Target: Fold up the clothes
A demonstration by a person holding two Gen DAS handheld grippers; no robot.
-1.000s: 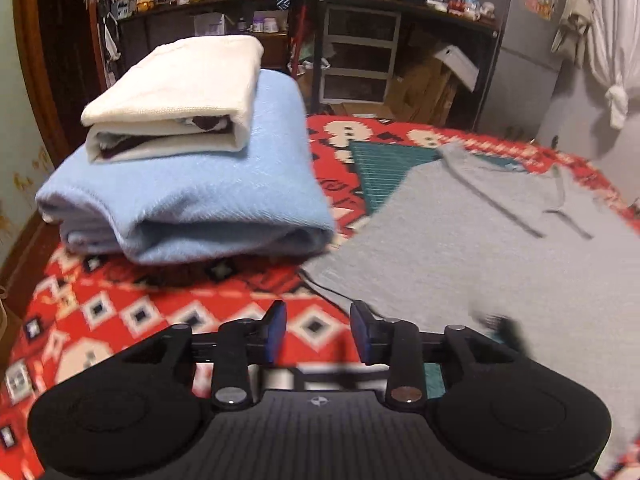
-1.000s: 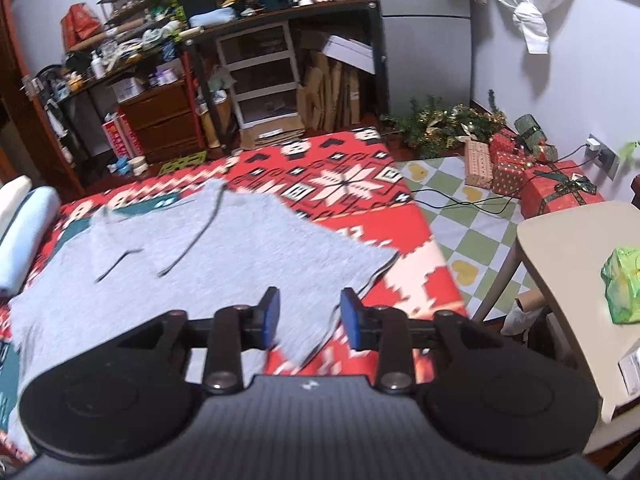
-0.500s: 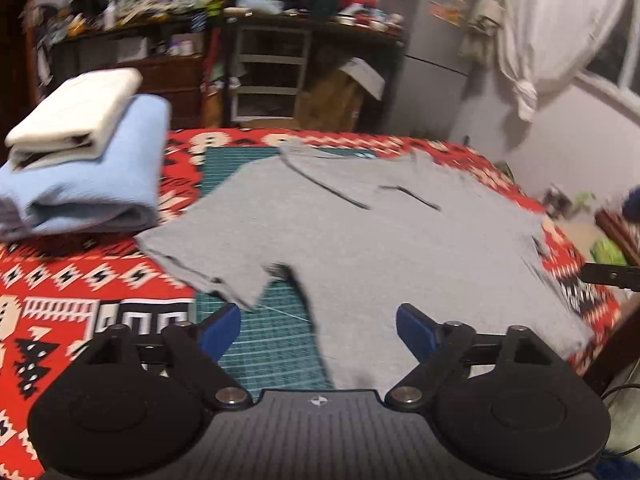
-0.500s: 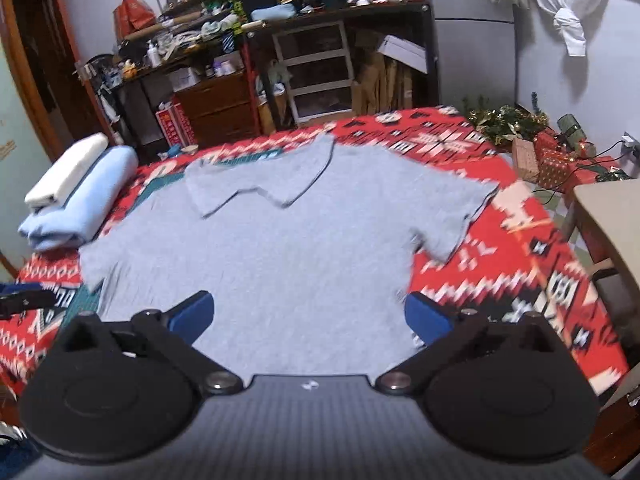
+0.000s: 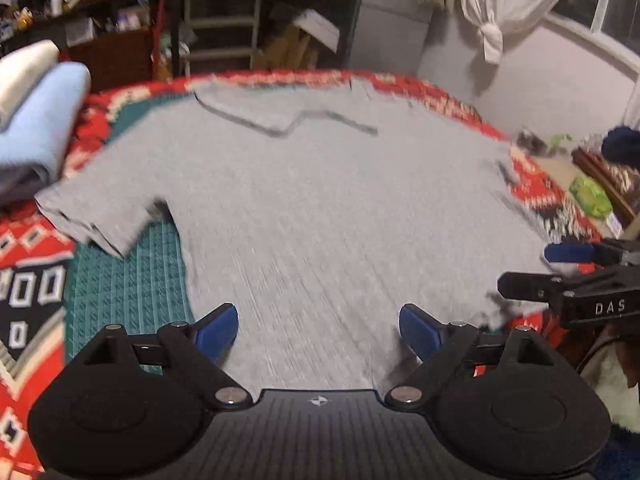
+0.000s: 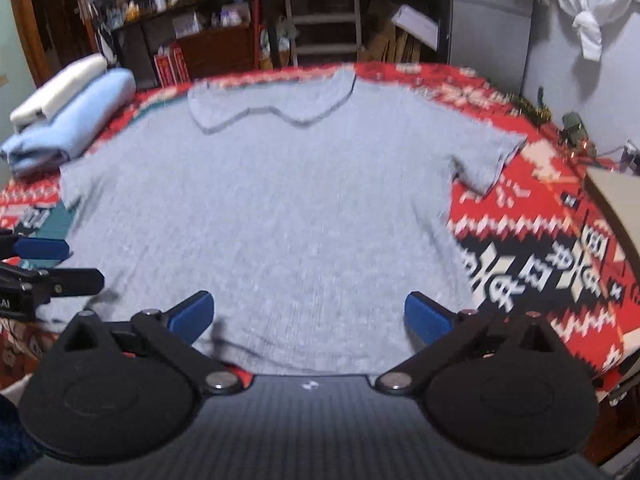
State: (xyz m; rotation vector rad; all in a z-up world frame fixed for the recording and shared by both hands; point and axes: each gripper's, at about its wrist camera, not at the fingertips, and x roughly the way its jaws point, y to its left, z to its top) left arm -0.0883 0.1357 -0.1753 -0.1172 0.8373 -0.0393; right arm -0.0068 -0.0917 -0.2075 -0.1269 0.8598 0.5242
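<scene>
Room: a cluttered bedroom or store room with dark shelving (image 6: 352, 20) along the far wall and a knotted white curtain (image 5: 504, 4) at the window side.
Surface: a worktop or bed, I cannot tell which, under a red patterned cloth (image 6: 532, 216), with a green gridded mat (image 5: 124, 292) showing beneath the garment.
Task's thing: a grey short-sleeved shirt (image 6: 272, 208) lies spread flat and face up, collar at the far edge, hem at the near edge, both sleeves out to the sides.
Folded pile: a light-blue folded item (image 6: 76, 124) with a white one (image 6: 60, 88) on top sits at the far left corner, just beside the shirt's left sleeve.
Left gripper (image 5: 318, 330): jaws spread wide, gripping nothing, hovering over the near hem toward the left side.
Right gripper (image 6: 308, 316): jaws likewise released and empty, above the near hem toward the right.
Handling: judged light, soft and limp; it will sag and crease wherever it is unsupported, and should slide easily on the cloth.
Where to hold: pinch a thin edge, at the hem corners or the sleeve and shoulder seams, rather than the flat middle.
View: both pictures are motion-blurred, so fine wrinkles are probably missed.
Stage: one garment flat and unfolded, two already folded alongside.
</scene>
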